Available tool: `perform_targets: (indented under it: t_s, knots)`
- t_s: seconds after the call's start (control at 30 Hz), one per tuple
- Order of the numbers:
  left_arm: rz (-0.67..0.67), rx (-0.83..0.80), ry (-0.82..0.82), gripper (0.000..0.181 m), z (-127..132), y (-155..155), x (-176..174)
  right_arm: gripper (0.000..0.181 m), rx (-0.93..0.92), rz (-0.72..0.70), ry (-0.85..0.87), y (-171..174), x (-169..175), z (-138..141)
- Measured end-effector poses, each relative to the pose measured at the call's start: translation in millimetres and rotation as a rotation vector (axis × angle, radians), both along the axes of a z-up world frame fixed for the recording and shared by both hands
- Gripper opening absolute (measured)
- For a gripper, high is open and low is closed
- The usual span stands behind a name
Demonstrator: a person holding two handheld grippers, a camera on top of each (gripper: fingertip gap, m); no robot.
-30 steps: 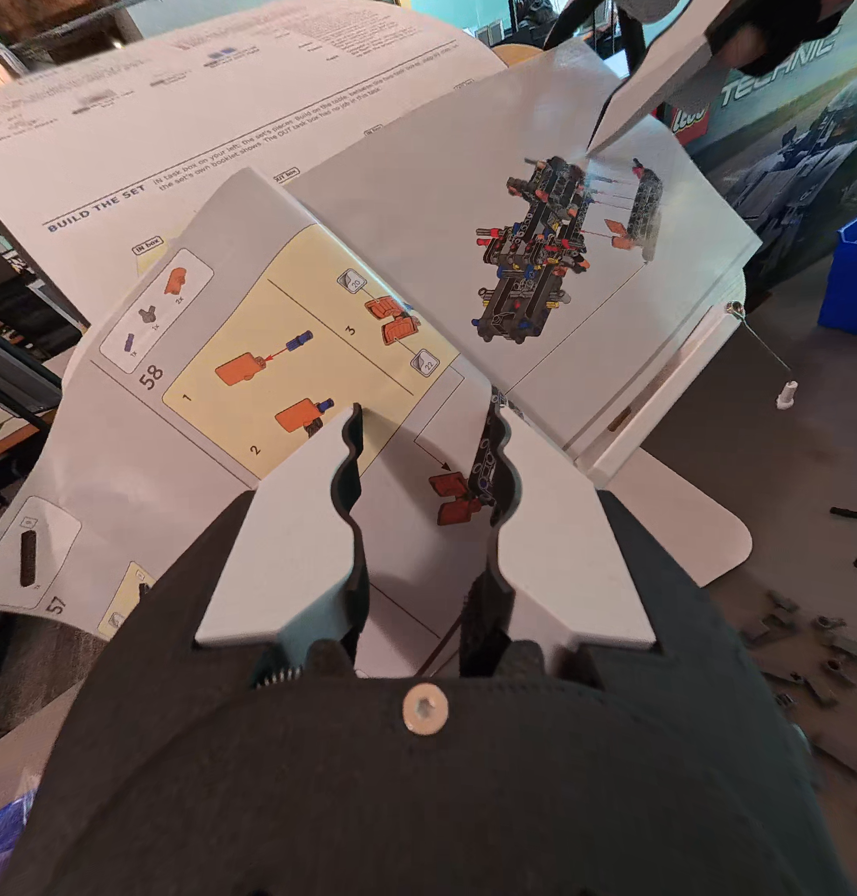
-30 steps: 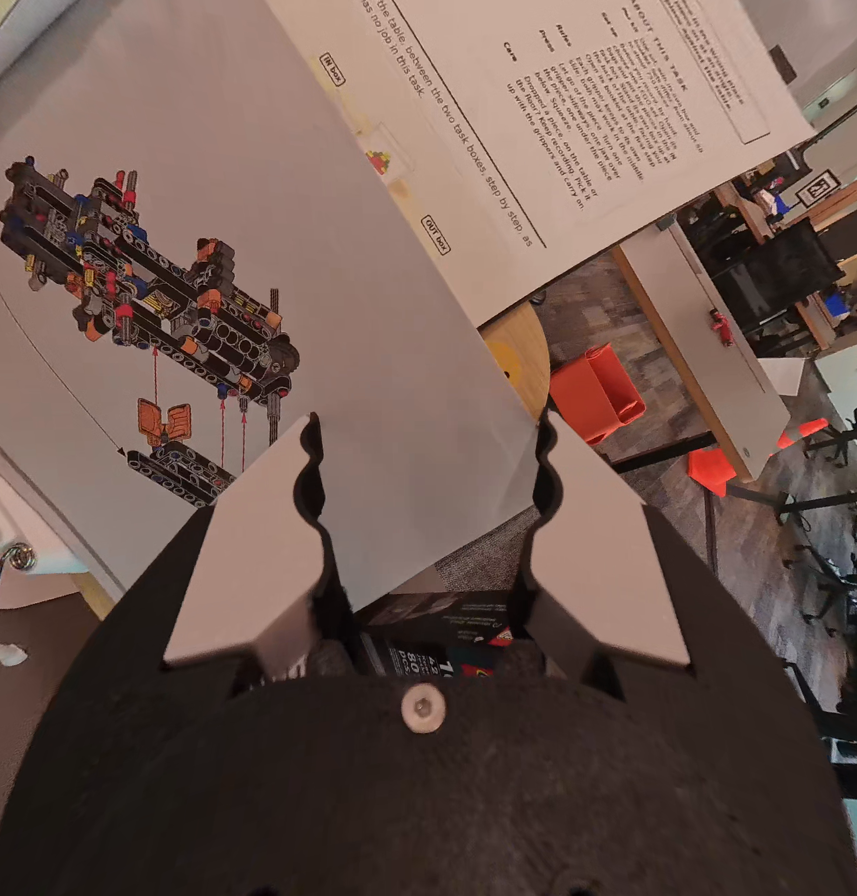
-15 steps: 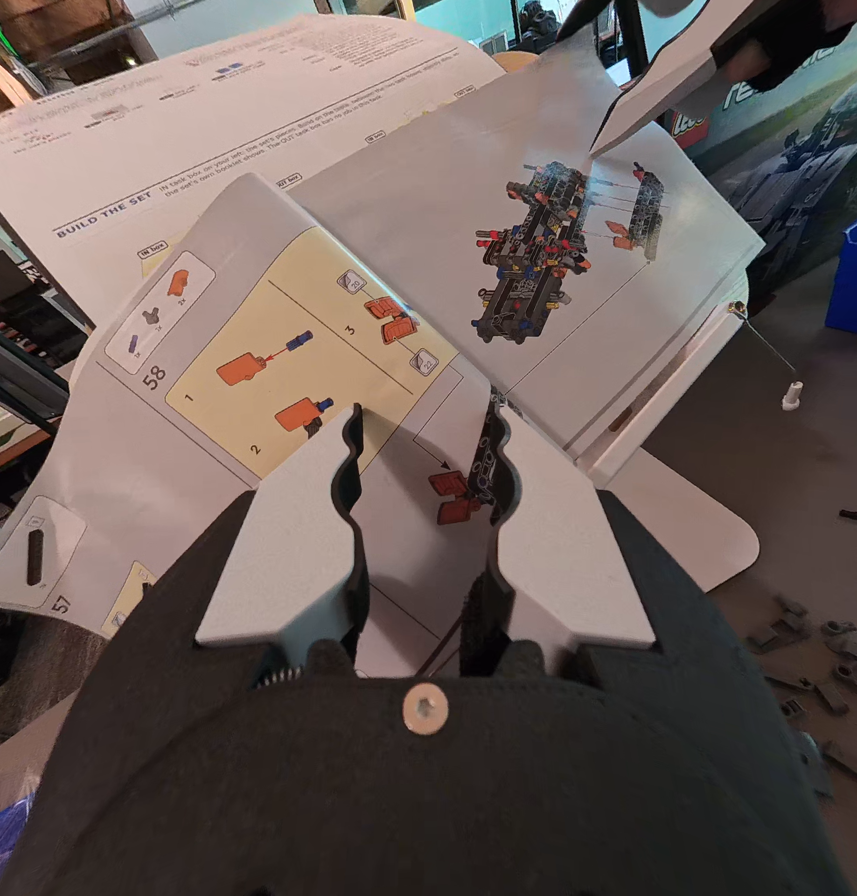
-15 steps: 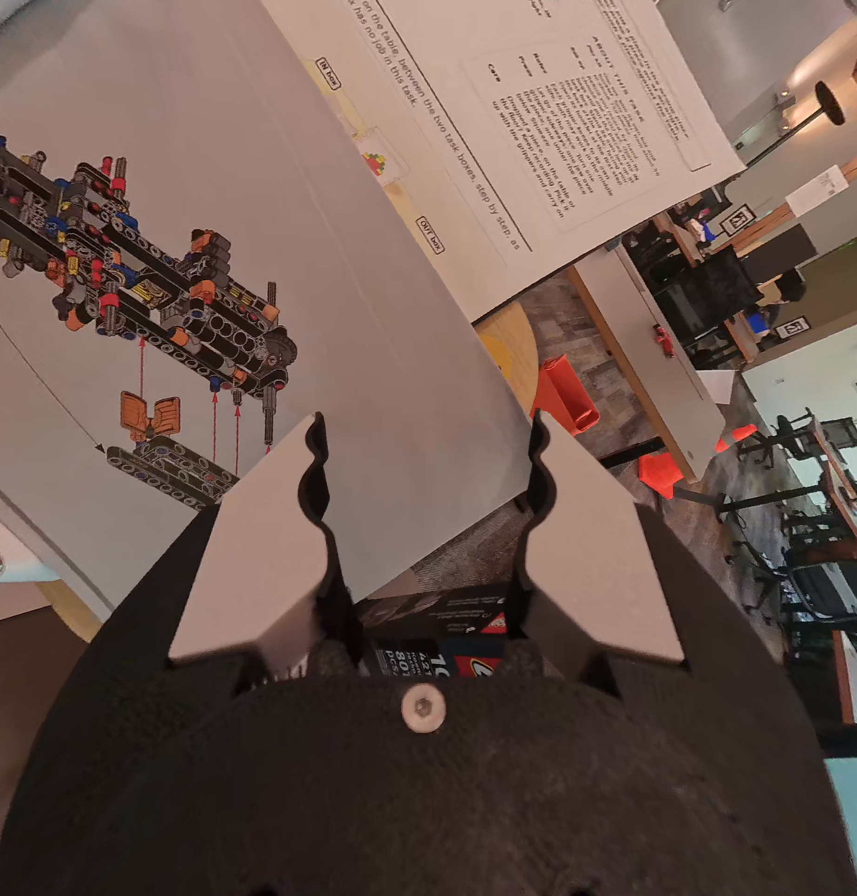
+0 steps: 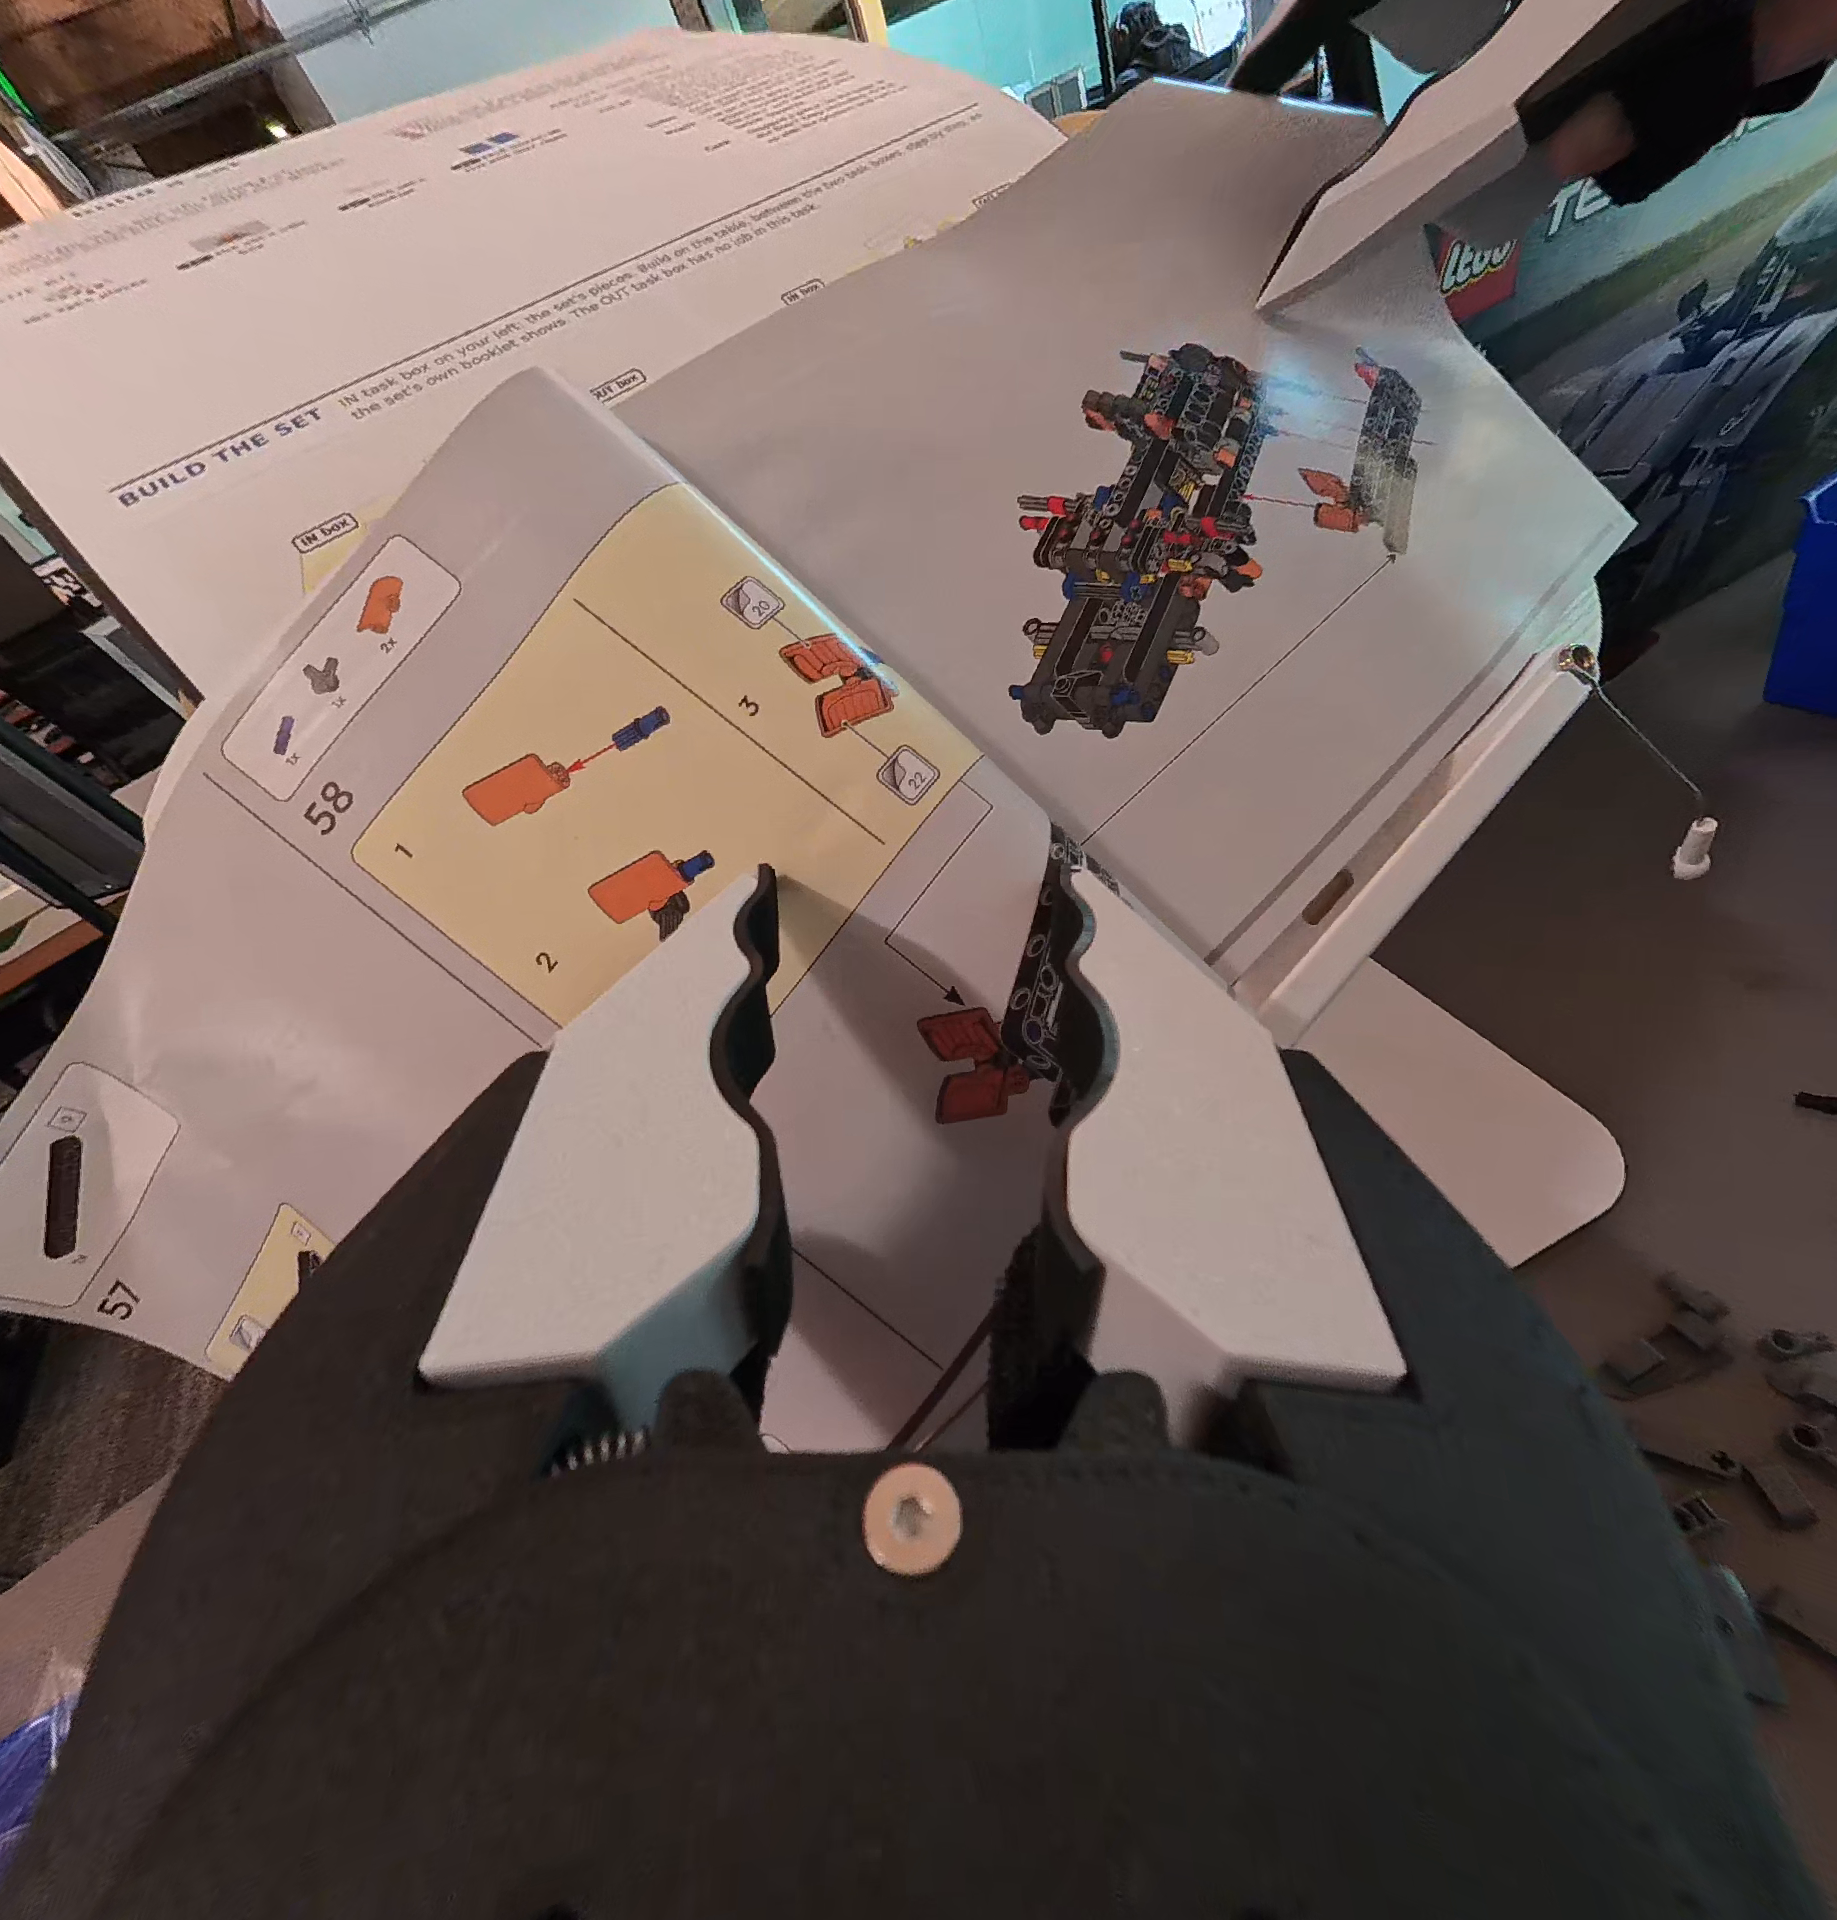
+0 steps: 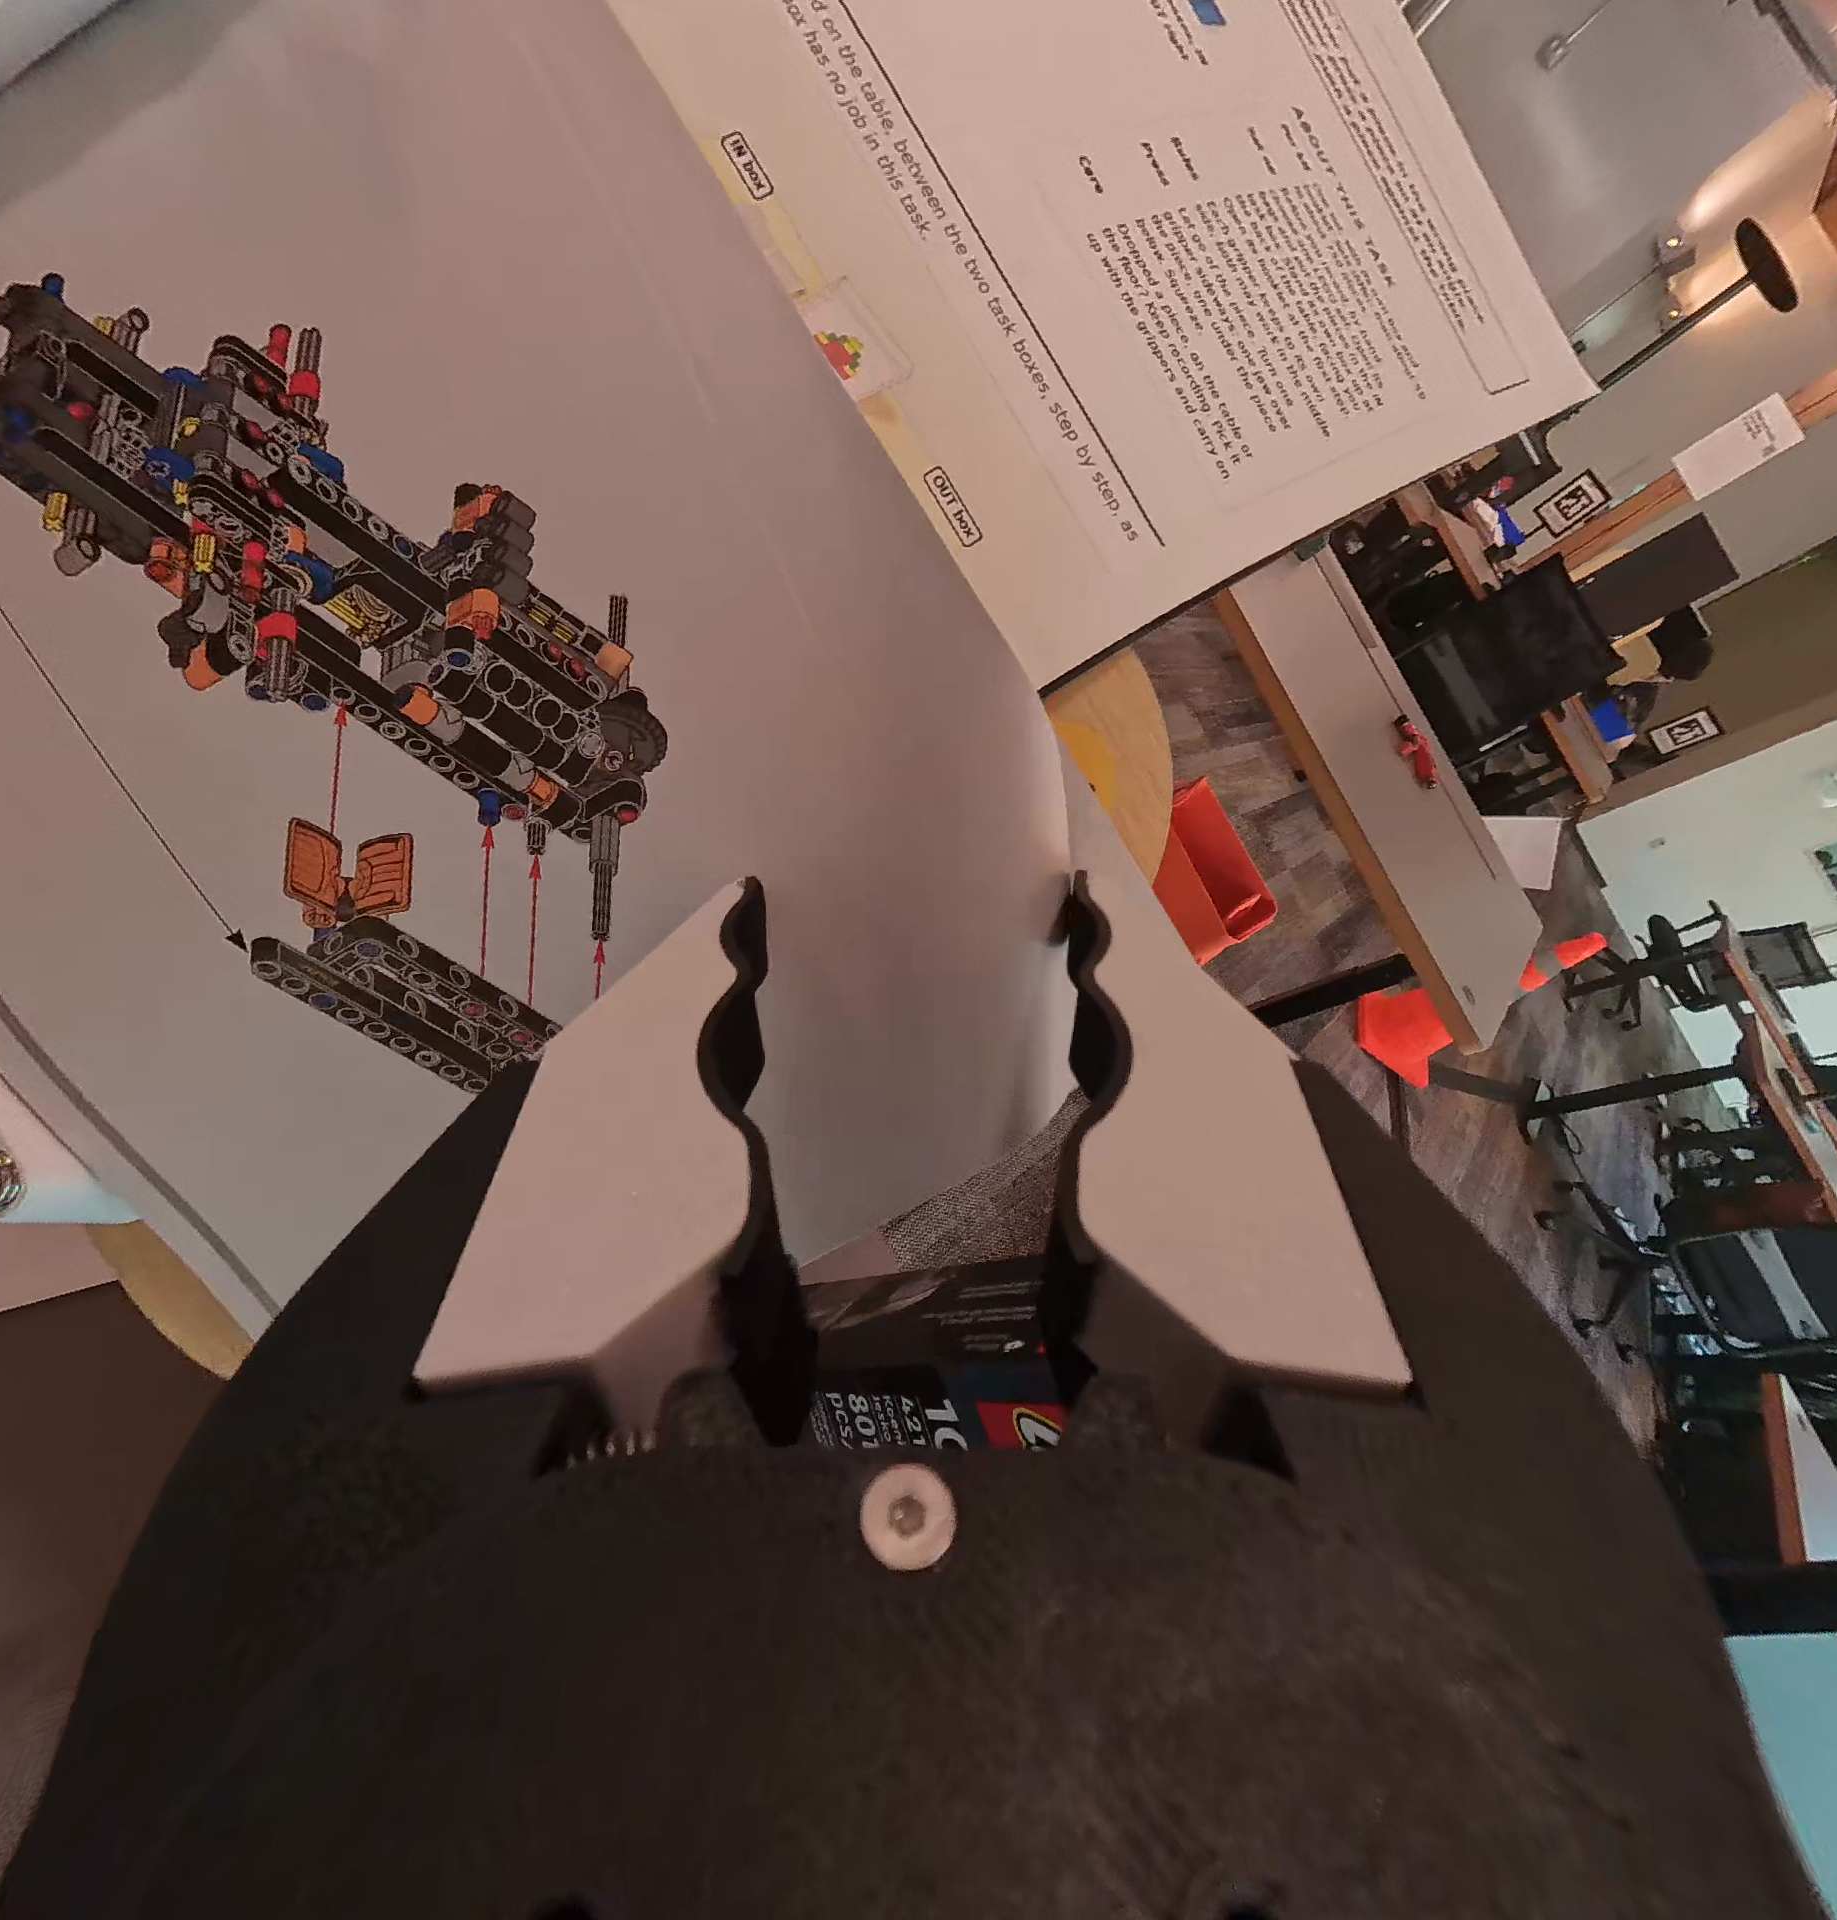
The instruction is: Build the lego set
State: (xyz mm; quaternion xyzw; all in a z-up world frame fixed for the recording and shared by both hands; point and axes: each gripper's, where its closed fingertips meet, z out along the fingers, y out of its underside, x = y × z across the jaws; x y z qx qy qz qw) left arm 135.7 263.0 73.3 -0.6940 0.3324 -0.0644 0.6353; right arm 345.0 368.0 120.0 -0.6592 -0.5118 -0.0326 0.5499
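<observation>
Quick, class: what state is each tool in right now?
Left tool: open, holding nothing, over the booklet.
Right tool: open, straddling the booklet's page edge.

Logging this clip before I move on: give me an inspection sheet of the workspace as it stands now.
Surface: dark table.
Job's things: instruction booklet open on a white stand; grey loose pieces at right; set box behind.
Clutter: printed task sheet; blue bin.
Grippers: left gripper open over the left page; right gripper open around the right page's edge.
Cables: nothing seen.
Surroundings: office desks and chairs; red bin.
</observation>
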Motion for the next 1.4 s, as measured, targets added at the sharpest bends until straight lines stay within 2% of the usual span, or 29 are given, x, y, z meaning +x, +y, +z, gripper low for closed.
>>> perform_targets:
  t_s: [0.13, 0.17, 0.2, 0.33, 0.4, 0.5, 0.63, 0.83, 0.93, 1.03, 1.1, 1.3, 1.4]
  knots:
    - [-0.001, 0.0, 0.002, 0.052, 0, -1, 0, 0.052, 0.021, -0.001, -0.006, -5, -1, -1]
    - [0.0, 0.0, 0.003, 0.052, 0, -1, 0, 0.046, 0.027, 0.002, -0.014, -7, -2, -1]
    - [0.001, 0.0, 0.004, 0.052, 1, -2, 0, 0.029, 0.03, 0.014, -0.027, -11, -3, -2]
    - [0.003, 0.025, -0.012, 0.054, 11, -8, 0, 0.007, 0.073, 0.04, -0.039, -30, -7, 2]
    - [0.013, 0.076, -0.032, 0.057, 27, -14, 1, 0.007, 0.078, 0.052, -0.011, -41, -10, 7]
    - [-0.056, 0.136, -0.055, 0.053, 56, -32, 27, 0.005, 0.121, 0.092, 0.019, -66, -20, 17]
    - [-0.218, -0.006, -0.156, 0.053, 69, -43, 81, 0.011, 0.2, 0.13, 0.042, -102, -44, 23]
    - [-0.351, -0.231, -0.418, 0.049, 68, -18, 118, 0.033, 0.291, 0.118, 0.016, -125, -70, 16]
    - [-0.41, -0.324, -0.625, 0.044, 77, -6, 120, 0.022, 0.326, 0.119, 0.028, -129, -69, 19]
    - [-0.44, -0.371, -0.733, 0.041, 84, 2, 120, 0.009, 0.336, 0.113, 0.018, -128, -66, 16]
    - [-0.439, -0.382, -0.738, 0.036, 82, 5, 124, 0.0, 0.302, 0.103, 0.002, -123, -63, 8]
    - [-0.416, -0.385, -0.72, 0.03, 79, 11, 137, 0.0, 0.257, 0.121, 0.094, -120, -59, 6]
    - [-0.373, -0.38, -0.737, 0.039, 78, 15, 134, 0.0, 0.237, 0.141, 0.165, -124, -57, 16]
